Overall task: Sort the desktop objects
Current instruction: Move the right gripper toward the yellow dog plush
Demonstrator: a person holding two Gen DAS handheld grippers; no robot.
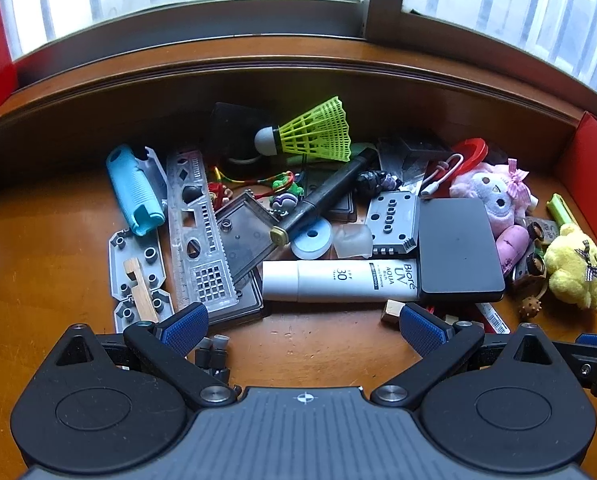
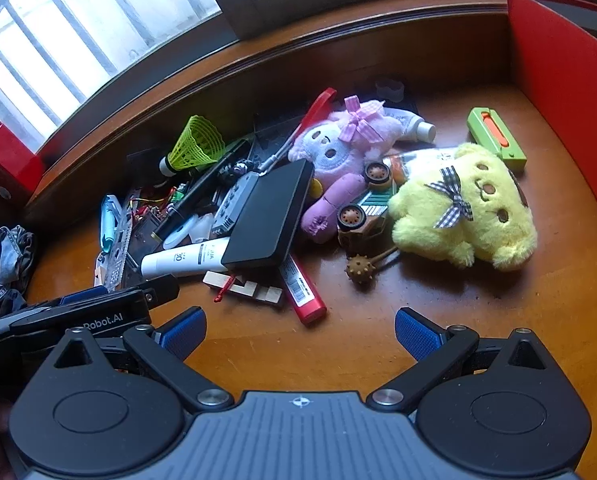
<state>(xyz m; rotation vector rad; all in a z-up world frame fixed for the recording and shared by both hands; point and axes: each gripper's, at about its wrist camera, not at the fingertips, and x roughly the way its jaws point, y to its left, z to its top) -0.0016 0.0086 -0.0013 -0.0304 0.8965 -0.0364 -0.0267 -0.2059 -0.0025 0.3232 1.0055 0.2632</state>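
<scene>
A heap of small objects lies on the wooden desk (image 1: 38,248). In the left wrist view my left gripper (image 1: 303,326) is open and empty, just short of a white sunscreen tube (image 1: 338,280) and a black box (image 1: 458,252). A green shuttlecock (image 1: 314,132), a clear ruler (image 1: 196,232) and a blue roller (image 1: 134,190) lie behind. In the right wrist view my right gripper (image 2: 300,334) is open and empty over bare desk (image 2: 498,320), short of a red stick (image 2: 303,292), a wooden puzzle piece (image 2: 242,286) and a yellow plush (image 2: 466,208).
A pink plush (image 2: 338,144), a toy car (image 2: 362,208), a spiked ball stick (image 2: 360,268) and a green cutter (image 2: 496,136) lie around. Red walls (image 2: 558,80) stand at the right and far left. A wooden sill and window run behind. Cloth (image 2: 6,256) lies at the left.
</scene>
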